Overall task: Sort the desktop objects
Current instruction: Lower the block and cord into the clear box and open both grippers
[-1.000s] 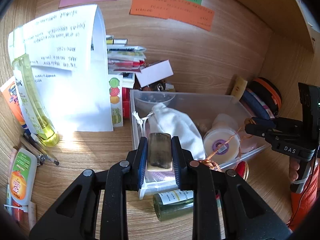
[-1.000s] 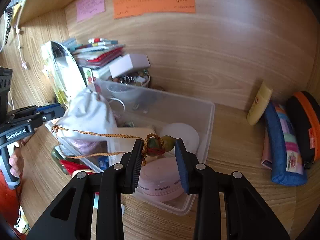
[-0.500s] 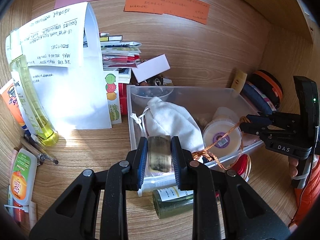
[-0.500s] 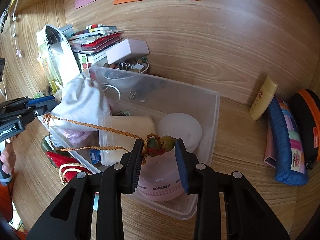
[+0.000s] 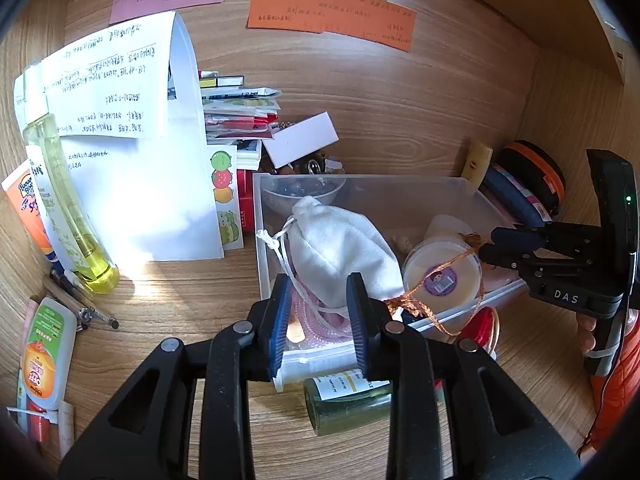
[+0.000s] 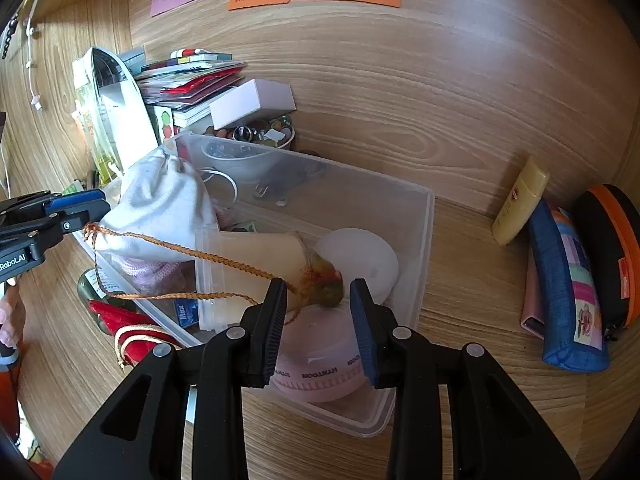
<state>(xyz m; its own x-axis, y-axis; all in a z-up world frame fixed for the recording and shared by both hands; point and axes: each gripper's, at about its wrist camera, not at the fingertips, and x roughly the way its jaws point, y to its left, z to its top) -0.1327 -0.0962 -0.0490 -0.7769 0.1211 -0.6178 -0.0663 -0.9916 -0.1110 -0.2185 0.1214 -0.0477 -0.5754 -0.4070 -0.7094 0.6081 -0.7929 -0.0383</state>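
A clear plastic bin stands on the wooden desk. It holds a white drawstring pouch, round jars, a small bowl and a clear zip bag. A bead pendant on a braided orange cord lies in the bin; the cord trails over the rim. My left gripper is open and empty above the bin's near corner. My right gripper is open just above the pendant.
A yellow bottle, leaning paper sheets, sunscreen tubes and pens are at the left. A dark green bottle and a red pouch lie beside the bin. Stacked cards and a white box are behind it. Pencil cases are at the right.
My left gripper opened; the flat dark piece it held is gone from between its fingers. My right gripper opened and the bead pendant dropped into the bin.
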